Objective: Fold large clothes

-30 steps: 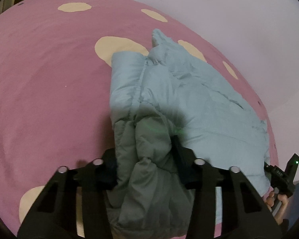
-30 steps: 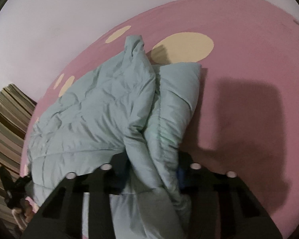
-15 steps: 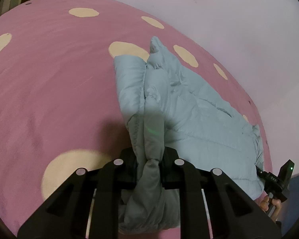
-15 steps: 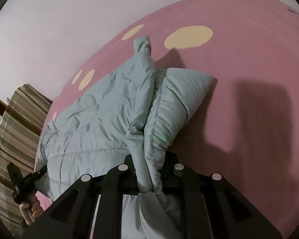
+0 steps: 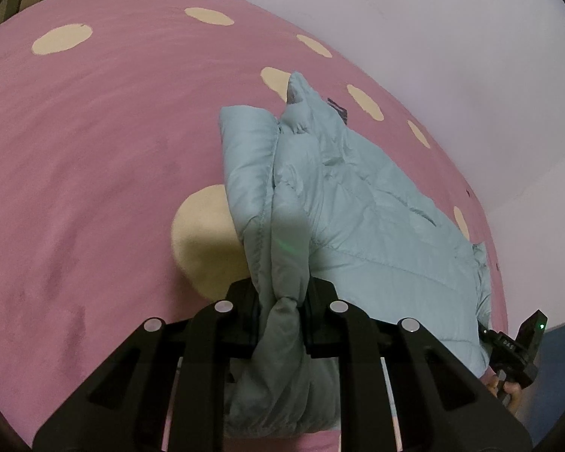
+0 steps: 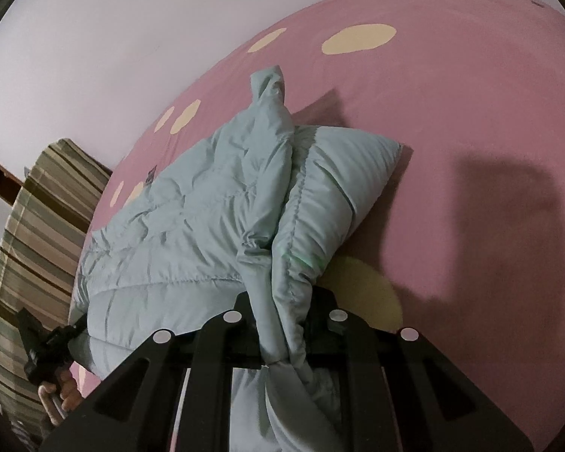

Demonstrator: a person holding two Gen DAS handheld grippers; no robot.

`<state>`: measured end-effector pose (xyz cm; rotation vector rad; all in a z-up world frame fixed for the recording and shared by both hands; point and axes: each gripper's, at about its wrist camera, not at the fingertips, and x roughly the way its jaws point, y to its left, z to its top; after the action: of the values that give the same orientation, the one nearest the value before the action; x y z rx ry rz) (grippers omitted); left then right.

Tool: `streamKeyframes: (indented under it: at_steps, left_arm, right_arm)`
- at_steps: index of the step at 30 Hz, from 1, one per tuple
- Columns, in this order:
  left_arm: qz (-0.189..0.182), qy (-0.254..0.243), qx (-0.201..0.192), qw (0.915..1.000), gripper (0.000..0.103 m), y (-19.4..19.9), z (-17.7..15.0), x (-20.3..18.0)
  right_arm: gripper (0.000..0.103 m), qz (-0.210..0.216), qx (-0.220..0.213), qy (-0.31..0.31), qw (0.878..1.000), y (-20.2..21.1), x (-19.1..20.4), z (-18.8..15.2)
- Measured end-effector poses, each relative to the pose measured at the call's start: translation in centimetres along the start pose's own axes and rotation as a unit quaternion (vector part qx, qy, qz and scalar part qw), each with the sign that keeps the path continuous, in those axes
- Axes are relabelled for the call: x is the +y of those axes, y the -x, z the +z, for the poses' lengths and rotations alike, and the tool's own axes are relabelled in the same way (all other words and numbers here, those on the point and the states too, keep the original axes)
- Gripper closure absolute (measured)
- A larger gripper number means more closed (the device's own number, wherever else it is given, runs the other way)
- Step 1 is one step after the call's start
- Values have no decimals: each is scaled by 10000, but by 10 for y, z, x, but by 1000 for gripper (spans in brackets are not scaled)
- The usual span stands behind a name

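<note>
A pale blue-green puffer jacket (image 5: 358, 203) lies on a pink bedspread with cream dots (image 5: 94, 143). My left gripper (image 5: 284, 301) is shut on a bunched edge of the jacket, which hangs down between the fingers. My right gripper (image 6: 284, 324) is shut on the opposite edge of the jacket (image 6: 207, 218) and lifts it off the bedspread (image 6: 471, 120). Each gripper shows in the other's view: the right one at the lower right (image 5: 516, 346), the left one at the lower left (image 6: 45, 342). The jacket's far end rests on the bed.
A white wall (image 5: 433, 22) runs behind the bed. A striped pillow or cushion (image 6: 30, 233) sits at the bed's left end in the right wrist view. A blue surface (image 5: 561, 369) shows beyond the bed's right edge.
Both grippers closed on the jacket's edges and rose, pulling the near edge up; the fabric between the fingers is now pinched narrow, and more bedspread shows beneath.
</note>
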<state>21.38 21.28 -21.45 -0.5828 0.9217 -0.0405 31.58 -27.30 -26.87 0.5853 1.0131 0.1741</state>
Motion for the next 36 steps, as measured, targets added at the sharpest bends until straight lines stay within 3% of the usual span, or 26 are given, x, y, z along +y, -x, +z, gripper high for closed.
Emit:
streamKeyframes:
  at_steps: [6,24,36]
  left_arm:
    - [105,-51,-64,9999,87,6,-3,1]
    - [197,301,-131,9993,87,16,-8,12]
    - [248,195,-103,9994,87,10,-7,10]
  right_arm:
    - [90,19,58,81,9999,2,10,-17]
    - [90,213,273,392,9986,-9,10,0]
    - [87,312,255,295,9988,-2,-10,10]
